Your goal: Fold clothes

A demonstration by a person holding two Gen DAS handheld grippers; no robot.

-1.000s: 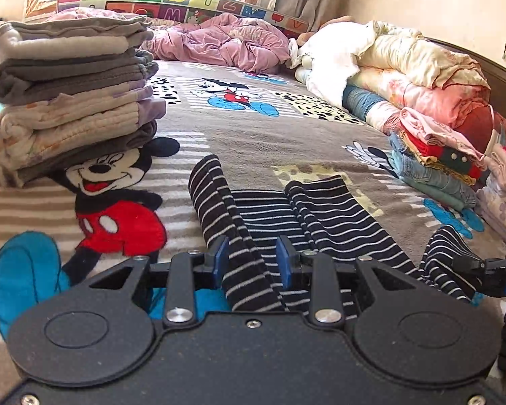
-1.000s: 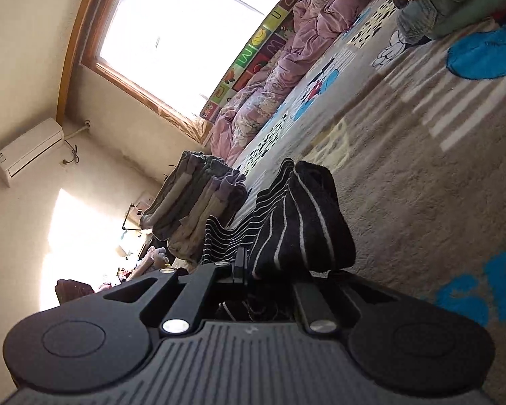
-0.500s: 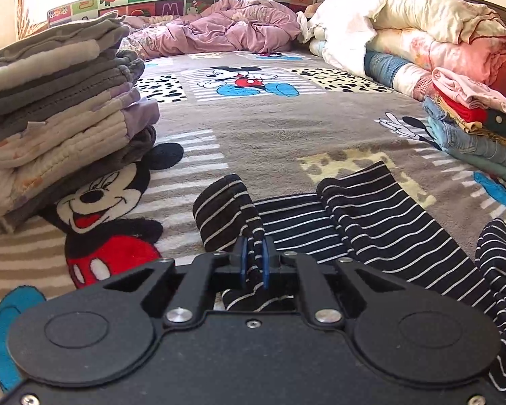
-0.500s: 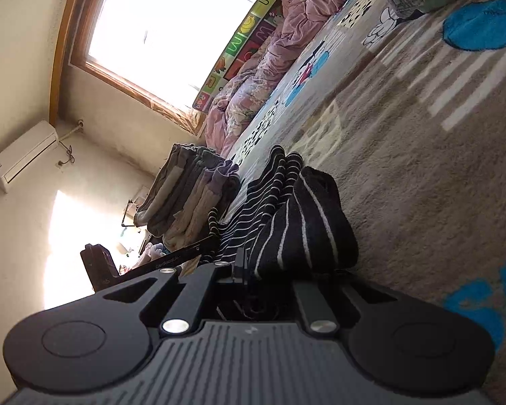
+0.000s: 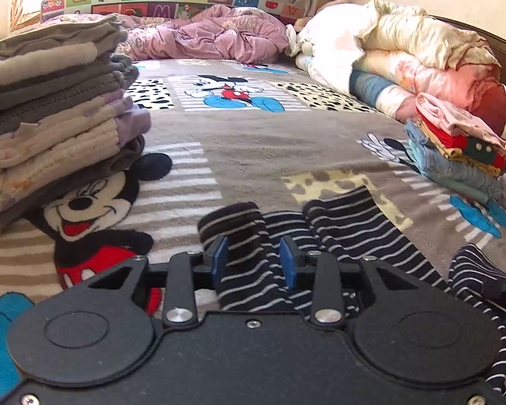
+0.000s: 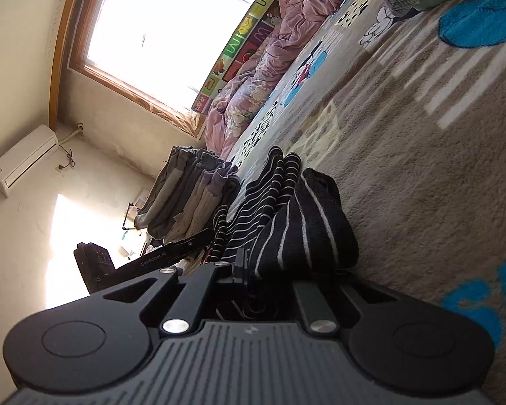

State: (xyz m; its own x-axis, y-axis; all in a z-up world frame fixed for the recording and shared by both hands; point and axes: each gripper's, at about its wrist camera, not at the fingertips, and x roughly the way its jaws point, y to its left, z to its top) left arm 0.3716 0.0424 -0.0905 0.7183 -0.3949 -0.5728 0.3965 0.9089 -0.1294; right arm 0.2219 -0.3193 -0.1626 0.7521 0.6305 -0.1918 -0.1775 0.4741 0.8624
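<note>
A dark navy garment with thin white stripes (image 5: 347, 226) lies on the Mickey Mouse blanket (image 5: 253, 141), folded into ridges. My left gripper (image 5: 253, 263) is open, its blue pads on either side of one striped fold without pinching it. In the right wrist view, tilted sideways, my right gripper (image 6: 270, 270) sits at the garment's other end; a bunched striped fold (image 6: 303, 222) fills the space between its fingers, and most of the finger gap is hidden by the cloth. The left gripper's body (image 6: 172, 256) shows beyond the garment.
A stack of folded clothes (image 5: 50, 108) stands at the left on the bed and also shows in the right wrist view (image 6: 192, 192). A pink duvet (image 5: 219, 37) lies at the back. Rolled quilts and unfolded clothes (image 5: 438, 101) line the right side.
My left gripper was shut on the striped fold half a second ago and has now opened. The right gripper holds its place on the bunched end.
</note>
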